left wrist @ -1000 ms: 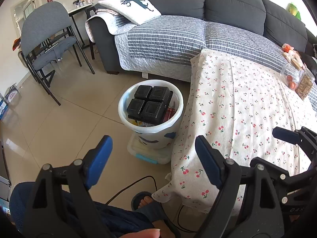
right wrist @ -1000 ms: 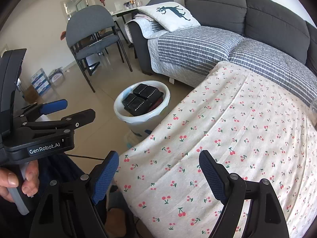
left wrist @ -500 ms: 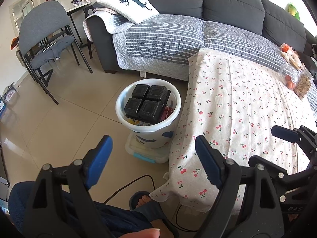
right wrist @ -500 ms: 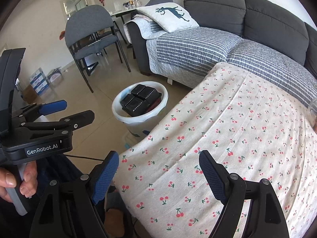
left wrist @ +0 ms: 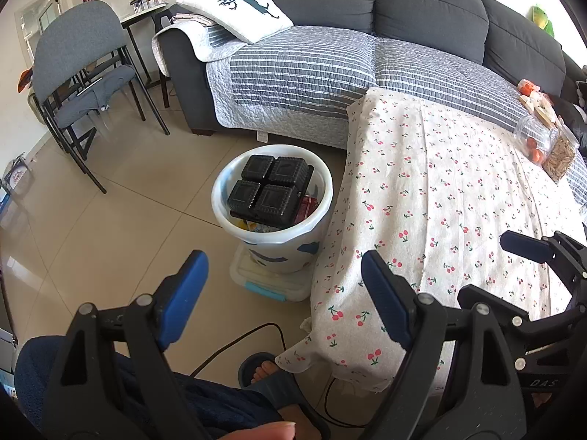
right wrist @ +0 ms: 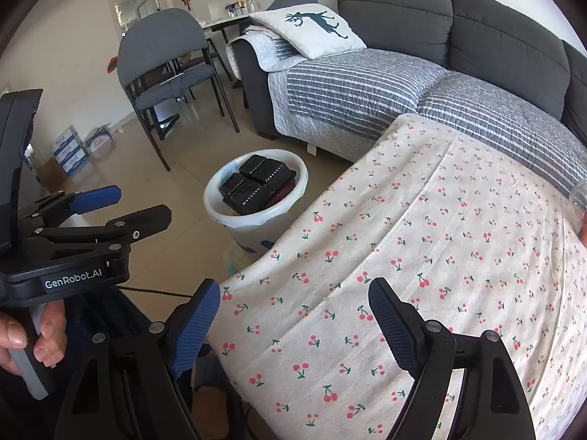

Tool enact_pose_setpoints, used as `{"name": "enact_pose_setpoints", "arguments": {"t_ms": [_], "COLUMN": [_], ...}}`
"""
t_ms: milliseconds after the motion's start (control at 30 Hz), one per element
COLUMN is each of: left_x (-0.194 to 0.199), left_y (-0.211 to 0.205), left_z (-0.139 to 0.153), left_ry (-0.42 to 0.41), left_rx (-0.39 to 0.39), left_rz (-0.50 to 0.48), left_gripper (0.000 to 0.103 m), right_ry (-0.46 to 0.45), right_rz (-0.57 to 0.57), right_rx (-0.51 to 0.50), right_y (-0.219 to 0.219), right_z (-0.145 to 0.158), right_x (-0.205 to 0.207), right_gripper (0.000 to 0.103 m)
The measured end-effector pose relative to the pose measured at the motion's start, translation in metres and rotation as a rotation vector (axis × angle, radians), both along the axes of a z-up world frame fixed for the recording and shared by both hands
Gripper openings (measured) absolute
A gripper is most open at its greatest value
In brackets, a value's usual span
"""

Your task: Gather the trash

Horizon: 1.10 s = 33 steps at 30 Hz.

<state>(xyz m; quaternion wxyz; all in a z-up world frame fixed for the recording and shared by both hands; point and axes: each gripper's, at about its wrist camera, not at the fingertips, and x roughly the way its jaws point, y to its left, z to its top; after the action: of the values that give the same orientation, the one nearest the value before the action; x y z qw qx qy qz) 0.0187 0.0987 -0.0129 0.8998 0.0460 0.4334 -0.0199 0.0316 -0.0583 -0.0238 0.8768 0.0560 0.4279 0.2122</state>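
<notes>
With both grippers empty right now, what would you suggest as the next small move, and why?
I would probably swing the right gripper toward the items at the tablecloth's far right edge. Both it and the left gripper are open and empty, the white bin already holds a black tray, and no loose trash shows on the cloth nearby.

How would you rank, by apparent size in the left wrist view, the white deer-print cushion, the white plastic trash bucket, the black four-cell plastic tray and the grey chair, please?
1. grey chair
2. white plastic trash bucket and white deer-print cushion: too alike to rank, and the bucket is nearer.
3. black four-cell plastic tray
</notes>
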Motion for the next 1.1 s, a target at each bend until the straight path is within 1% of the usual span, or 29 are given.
{"name": "enact_pose_setpoints", "arguments": {"t_ms": [200, 1100], "left_x": [0.0026, 0.0042], "left_y": [0.0002, 0.0013], "left_z": [-0.0021, -0.0016], "left_ry": [0.021, 0.022], "left_rx": [-0.016, -0.029], "left_rz": [-0.010, -0.024], "left_gripper": [0.085, 0.085], "right_ry": [0.003, 0.003], "right_rz": [0.001, -0.002], "right_rx": [-0.001, -0.008], "right_y": [0.0006, -0.0009], "right_z": [-0.0005, -0.0028], "right_x": [-0.0001, 0.0006], "right_gripper": [0.085, 0.085]}}
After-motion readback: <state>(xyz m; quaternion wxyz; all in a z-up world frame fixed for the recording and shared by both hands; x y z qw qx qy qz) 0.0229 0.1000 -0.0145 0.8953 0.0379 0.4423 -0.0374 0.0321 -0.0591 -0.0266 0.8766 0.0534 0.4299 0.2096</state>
